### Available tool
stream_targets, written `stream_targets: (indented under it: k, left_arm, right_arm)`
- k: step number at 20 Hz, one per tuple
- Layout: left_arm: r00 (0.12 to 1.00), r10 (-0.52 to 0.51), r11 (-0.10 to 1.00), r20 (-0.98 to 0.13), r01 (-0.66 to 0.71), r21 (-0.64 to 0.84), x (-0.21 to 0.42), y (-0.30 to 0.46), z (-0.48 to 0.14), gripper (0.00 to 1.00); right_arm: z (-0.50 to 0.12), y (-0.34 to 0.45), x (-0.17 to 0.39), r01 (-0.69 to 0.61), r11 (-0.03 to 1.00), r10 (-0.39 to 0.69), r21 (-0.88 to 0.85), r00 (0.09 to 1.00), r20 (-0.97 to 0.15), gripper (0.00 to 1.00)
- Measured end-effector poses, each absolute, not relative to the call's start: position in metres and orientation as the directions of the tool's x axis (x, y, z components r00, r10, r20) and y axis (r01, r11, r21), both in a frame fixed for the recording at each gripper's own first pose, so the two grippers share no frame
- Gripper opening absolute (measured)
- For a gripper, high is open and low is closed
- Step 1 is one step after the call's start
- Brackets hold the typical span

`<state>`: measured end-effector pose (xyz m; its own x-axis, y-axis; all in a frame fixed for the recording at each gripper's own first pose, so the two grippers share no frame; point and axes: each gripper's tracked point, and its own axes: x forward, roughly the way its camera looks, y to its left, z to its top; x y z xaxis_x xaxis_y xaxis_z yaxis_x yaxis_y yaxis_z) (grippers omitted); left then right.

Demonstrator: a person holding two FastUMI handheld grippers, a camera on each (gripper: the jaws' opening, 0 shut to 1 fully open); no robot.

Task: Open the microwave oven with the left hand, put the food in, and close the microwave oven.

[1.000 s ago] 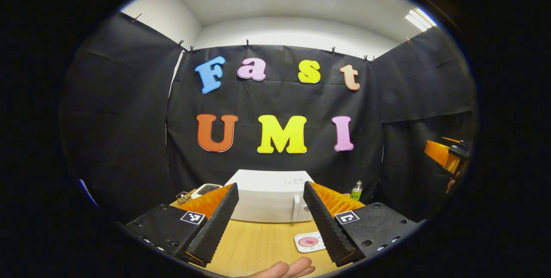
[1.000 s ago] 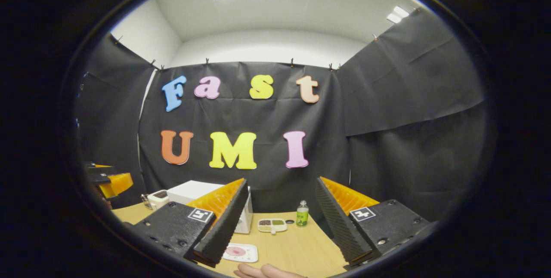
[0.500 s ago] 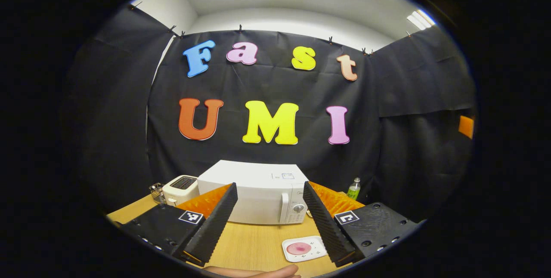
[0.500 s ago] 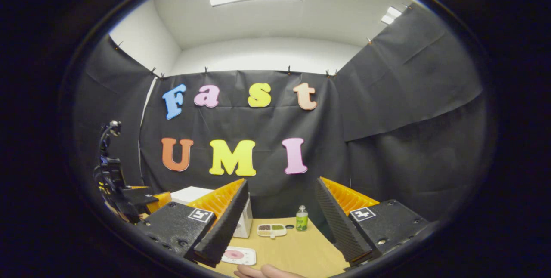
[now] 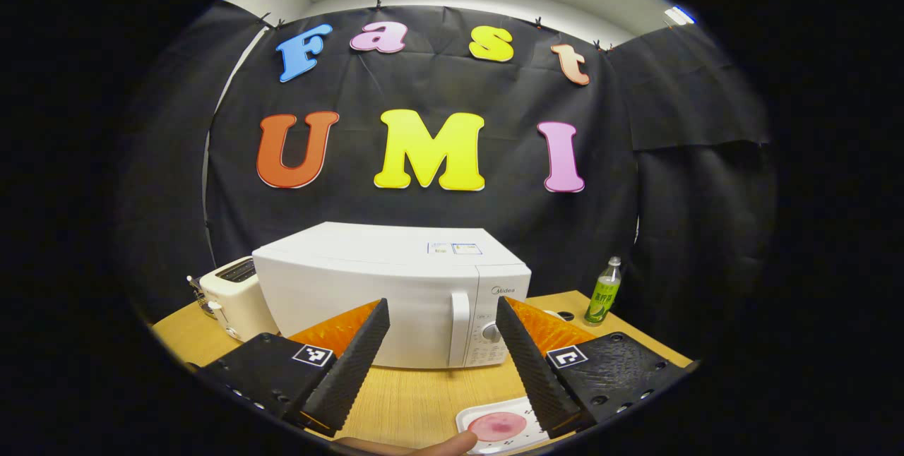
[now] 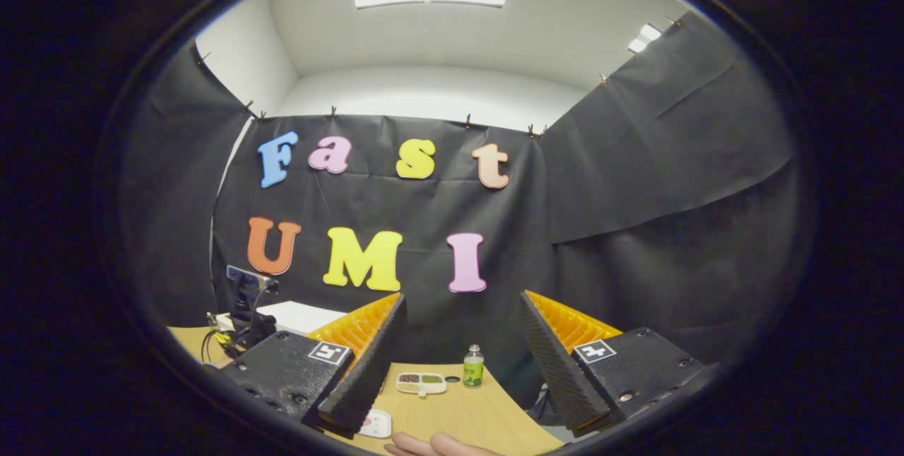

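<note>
Left claw (image 5: 441,354): fingers spread wide, nothing held, facing the closed white microwave oven (image 5: 388,290) on the light wooden worktop (image 5: 417,399), its vertical handle (image 5: 459,329) between the fingers. Food: white square plate with a pink round portion (image 5: 498,426) on the worktop just before the microwave, beside the left claw's right finger. Right claw (image 6: 462,364): wide, empty, above the worktop, with a small green bottle (image 6: 472,366) and a white compartment tray (image 6: 421,382) beyond.

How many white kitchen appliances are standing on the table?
2: the microwave oven in the middle of the table, door shut, and a toaster just left of it. Others may be hidden behind them.
</note>
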<state>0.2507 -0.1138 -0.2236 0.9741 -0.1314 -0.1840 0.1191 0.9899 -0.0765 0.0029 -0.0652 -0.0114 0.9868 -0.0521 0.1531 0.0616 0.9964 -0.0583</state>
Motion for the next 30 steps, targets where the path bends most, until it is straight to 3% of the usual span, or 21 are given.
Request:
stream_targets:
  k: [1, 2, 3, 6, 7, 9, 10, 11, 14, 17, 18, 20, 21, 22, 23, 24, 25, 26, 27, 30]
  left_arm:
    - [0.972, -0.128, 0.991, -0.197, 0.118, -0.061, 0.260, -0.118, -0.237, 0.82]
    - [0.971, -0.120, 0.993, -0.208, 0.113, -0.044, 0.270, -0.120, -0.248, 0.81]
    - [0.969, -0.112, 0.994, -0.219, 0.107, -0.033, 0.280, -0.121, -0.259, 0.93]
    - [0.963, -0.121, 0.993, -0.240, 0.113, -0.045, 0.303, -0.129, -0.289, 0.90]
    - [0.960, -0.126, 0.992, -0.250, 0.115, -0.055, 0.309, -0.130, -0.297, 0.86]
    - [0.954, -0.153, 0.987, -0.256, 0.136, -0.085, 0.317, -0.136, -0.307, 0.85]
    - [0.948, -0.184, 0.981, -0.259, 0.162, -0.104, 0.320, -0.143, -0.313, 0.81]
    - [0.950, -0.183, 0.981, -0.254, 0.158, -0.114, 0.324, -0.143, -0.314, 0.60]
    - [0.954, -0.144, 0.989, -0.262, 0.130, -0.070, 0.335, -0.136, -0.320, 0.67]
    - [0.961, -0.113, 0.993, -0.253, 0.097, -0.073, 0.339, -0.134, -0.321, 0.61]
    - [0.962, -0.100, 0.993, -0.253, 0.082, -0.080, 0.339, -0.133, -0.322, 0.60]
    - [0.964, -0.091, 0.995, -0.249, 0.075, -0.073, 0.339, -0.137, -0.322, 0.59]
    - [0.961, -0.121, 0.991, -0.248, 0.103, -0.084, 0.339, -0.146, -0.321, 0.43]
    - [0.961, -0.116, 0.992, -0.252, 0.101, -0.070, 0.336, -0.146, -0.319, 0.39]
    - [0.956, -0.117, 0.993, -0.268, 0.104, -0.060, 0.340, -0.146, -0.322, 0.22]
    - [0.954, -0.123, 0.992, -0.274, 0.106, -0.074, 0.339, -0.145, -0.322, 0.14]
    - [0.952, -0.124, 0.990, -0.279, 0.099, -0.100, 0.339, -0.145, -0.323, 0.22]
    - [0.955, -0.112, 0.990, -0.276, 0.085, -0.110, 0.336, -0.146, -0.321, 0.15]
    - [0.955, -0.100, 0.993, -0.279, 0.079, -0.084, 0.337, -0.145, -0.321, 0.07]
    - [0.955, -0.094, 0.994, -0.282, 0.075, -0.079, 0.335, -0.144, -0.323, 0.07]
  right_arm:
    - [-0.014, -0.068, 0.007, 0.065, 0.996, -0.056, -0.058, 0.987, 0.152, 1.00]
    - [-0.018, -0.070, 0.010, 0.068, 0.996, -0.059, -0.056, 0.987, 0.147, 0.91]
    - [-0.024, -0.072, 0.015, 0.069, 0.996, -0.061, -0.055, 0.989, 0.136, 0.91]
    - [-0.039, -0.077, 0.027, 0.069, 0.996, -0.063, -0.058, 0.993, 0.102, 0.91]
    - [-0.043, -0.080, 0.031, 0.071, 0.995, -0.065, -0.063, 0.993, 0.093, 1.00]
    - [-0.050, -0.085, 0.039, 0.077, 0.995, -0.072, -0.066, 0.995, 0.074, 1.00]
    - [-0.053, -0.086, 0.043, 0.078, 0.995, -0.074, -0.065, 0.995, 0.068, 1.00]
    - [-0.055, -0.087, 0.044, 0.077, 0.995, -0.073, -0.064, 0.995, 0.063, 1.00]
    - [-0.062, -0.092, 0.051, 0.075, 0.995, -0.073, -0.061, 0.996, 0.048, 1.00]
    - [-0.071, -0.098, 0.055, 0.078, 0.995, -0.077, -0.063, 0.997, 0.029, 1.00]
    - [-0.073, -0.101, 0.057, 0.082, 0.995, -0.081, -0.063, 0.996, 0.026, 0.91]
    - [-0.076, -0.104, 0.058, 0.088, 0.994, -0.087, -0.061, 0.996, 0.017, 0.91]
    - [-0.079, -0.105, 0.058, 0.088, 0.994, -0.087, -0.058, 0.996, 0.010, 0.91]
    - [-0.081, -0.105, 0.059, 0.086, 0.995, -0.086, -0.057, 0.996, 0.003, 0.91]
    - [-0.083, -0.107, 0.059, 0.087, 0.995, -0.087, -0.056, 0.996, -0.002, 0.91]
    - [-0.083, -0.109, 0.059, 0.090, 0.994, -0.091, -0.057, 0.996, -0.004, 1.00]
    - [-0.084, -0.112, 0.059, 0.095, 0.994, -0.096, -0.060, 0.995, -0.005, 1.00]
    - [-0.085, -0.114, 0.059, 0.100, 0.993, -0.100, -0.062, 0.995, -0.006, 1.00]
    - [-0.086, -0.115, 0.060, 0.103, 0.993, -0.104, -0.062, 0.995, -0.007, 0.91]
    - [-0.089, -0.117, 0.060, 0.103, 0.993, -0.104, -0.058, 0.994, -0.017, 0.91]
